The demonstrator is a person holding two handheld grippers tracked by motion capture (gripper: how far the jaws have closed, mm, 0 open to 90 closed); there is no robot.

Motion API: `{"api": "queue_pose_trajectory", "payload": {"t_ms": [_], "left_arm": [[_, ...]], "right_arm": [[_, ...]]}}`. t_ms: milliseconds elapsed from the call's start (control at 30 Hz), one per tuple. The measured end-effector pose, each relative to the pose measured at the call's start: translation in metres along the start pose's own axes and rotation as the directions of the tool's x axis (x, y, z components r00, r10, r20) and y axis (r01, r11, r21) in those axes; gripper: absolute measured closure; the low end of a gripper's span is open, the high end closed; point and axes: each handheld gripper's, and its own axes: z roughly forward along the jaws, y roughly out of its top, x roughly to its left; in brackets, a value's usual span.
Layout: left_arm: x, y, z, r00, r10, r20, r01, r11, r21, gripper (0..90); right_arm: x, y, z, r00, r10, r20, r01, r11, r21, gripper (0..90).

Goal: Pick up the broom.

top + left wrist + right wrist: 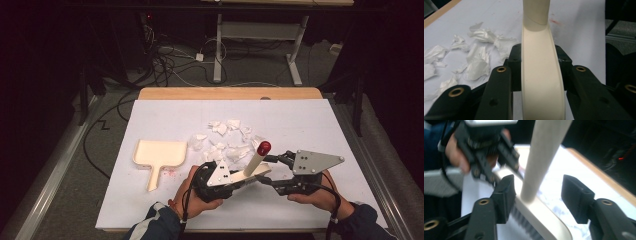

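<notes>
Brush (256, 162) lifted off the table (310, 125) between both grippers at about 5 o'clock of the scraps (225, 140), handle tilted up toward 1 o'clock, red-tipped. Clamped across its cream head by the left gripper (541, 72), jaws tight on both sides, likely to carry it alone. Right gripper (537, 197) spread wide, pads clear of the handle, apparently letting go. Dustpan (159, 155) waiting at 9 o'clock of the scraps for sweeping.

Dustpan (160, 152) flat on white desk (310, 130), handle twd near edge; torn paper scraps (225, 137) scattered just right of it.
</notes>
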Motion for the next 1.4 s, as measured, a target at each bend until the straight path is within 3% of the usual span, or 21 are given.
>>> {"api": "queue_pose_trajectory", "payload": {"t_ms": [33, 67, 133, 233, 267, 367, 400, 433, 533, 667, 733, 800, 867, 1000, 1033, 1100, 1233, 1267, 1300, 1333, 1400], "left_arm": [[-0.001, 0.000, -0.001, 1.0000, 0.004, 0.003, -0.004, 1.0000, 0.002, 64.9], [-0.004, 0.002, -0.001, 0.9996, 0.023, 0.016, -0.023, 0.9997, 0.006, 64.9], [-0.005, 0.003, -0.001, 0.9993, 0.031, 0.022, -0.031, 0.9995, 0.009, 64.9], [-0.010, 0.006, 0.000, 0.9945, 0.071, 0.077, -0.073, 0.9972, 0.018, 64.9], [-0.010, 0.006, 0.000, 0.9945, 0.071, 0.077, -0.073, 0.9972, 0.018, 64.8], [-0.018, 0.009, 0.002, 0.9860, 0.116, 0.119, -0.120, 0.9926, 0.022, 64.9], [-0.024, 0.011, 0.004, 0.9784, 0.146, 0.146, -0.152, 0.9880, 0.028, 64.9], [-0.027, 0.012, 0.004, 0.9753, 0.156, 0.157, -0.162, 0.9863, 0.030, 64.9], [-0.029, 0.013, 0.003, 0.9717, 0.157, 0.176, -0.162, 0.9868, 0.010, 64.8], [-0.027, 0.013, 0.002, 0.9729, 0.141, 0.184, -0.142, 0.9898, -0.004, 64.8], [-0.023, 0.011, 0.002, 0.9719, 0.126, 0.199, -0.127, 0.9918, -0.003, 64.7], [-0.021, 0.009, 0.002, 0.9797, 0.097, 0.175, -0.094, 0.9952, -0.029, 61.5], [-0.017, 0.008, 0.000, 0.9892, 0.073, 0.127, -0.068, 0.9967, -0.044, 54.2], [-0.013, 0.006, -0.007, 0.9955, 0.048, 0.082, -0.044, 0.9977, -0.052, 38.9], [-0.011, 0.004, -0.011, 0.9991, 0.036, 0.024, -0.035, 0.9982, -0.049, 35.4], [-0.008, 0.002, -0.017, 0.9997, 0.018, -0.016, -0.019, 0.9981, -0.059, 31.7], [-0.001, -0.005, -0.028, 0.9933, -0.015, -0.115, 0.007, 0.9975, -0.071, 26.5], [-0.001, -0.005, -0.028, 0.9933, -0.015, -0.115, 0.007, 0.9975, -0.071, 25.4], [0.000, -0.007, -0.030, 0.9885, -0.015, -0.151, 0.005, 0.9979, -0.064, 24.5], [0.004, -0.013, -0.036, 0.9790, -0.048, -0.198, 0.034, 0.9967, -0.074, 24.4], [0.008, -0.021, -0.042, 0.9695, -0.065, -0.236, 0.050, 0.9963, -0.070, 23.8]], "right_arm": [[0.000, 0.000, 0.000, 1.0000, 0.000, 0.000, 0.000, 1.000, 0.000, 42.6], [-0.003, -0.007, 0.003, 0.9995, -0.030, -0.012, 0.031, 0.998, 0.056, 40.7], [-0.004, -0.010, 0.004, 0.9990, -0.032, -0.031, 0.034, 0.997, 0.068, 40.7], [-0.007, -0.016, 0.012, 0.9911, -0.040, -0.127, 0.055, 0.992, 0.110, 40.1], [-0.007, -0.017, 0.013, 0.9859, -0.054, -0.158, 0.074, 0.990, 0.123, 40.2], [-0.001, -0.020, 0.019, 0.9648, -0.090, -0.247, 0.136, 0.975, 0.174, 42.9], [0.001, -0.021, 0.020, 0.9577, -0.097, -0.271, 0.151, 0.971, 0.187, 44.6], [0.003, -0.022, 0.021, 0.9512, -0.090, -0.295, 0.154, 0.968, 0.199, 45.4], [0.005, -0.024, 0.023, 0.9324, -0.102, -0.347, 0.177, 0.965, 0.192, 55.3], [0.007, -0.027, 0.027, 0.9230, -0.106, -0.370, 0.189, 0.962, 0.196, 65.7], [0.008, -0.027, 0.029, 0.9239, -0.097, -0.370, 0.180, 0.964, 0.196, 66.2], [0.007, -0.027, 0.029, 0.9263, -0.090, -0.366, 0.170, 0.966, 0.195, 67.5], [0.006, -0.027, 0.030, 0.9392, -0.090, -0.332, 0.162, 0.967, 0.196, 67.7], [-0.002, -0.028, 0.028, 0.9592, -0.091, -0.267, 0.146, 0.971, 0.192, 67.8], [-0.003, -0.028, 0.027, 0.9633, -0.086, -0.254, 0.137, 0.972, 0.191, 67.8], [-0.005, -0.027, 0.023, 0.9753, -0.059, -0.213, 0.101, 0.976, 0.194, 67.8], [-0.011, -0.027, 0.018, 0.9856, -0.051, -0.161, 0.081, 0.978, 0.191, 67.8], [-0.012, -0.027, 0.016, 0.9885, -0.046, -0.144, 0.073, 0.979, 0.189, 67.8], [-0.013, -0.027, 0.014, 0.9908, -0.035, -0.130, 0.059, 0.981, 0.185, 67.9], [-0.015, -0.027, 0.012, 0.9931, -0.027, -0.114, 0.048, 0.982, 0.182, 67.8], [-0.018, -0.027, 0.008, 0.9967, -0.014, -0.080, 0.028, 0.983, 0.179, 67.9]]}}
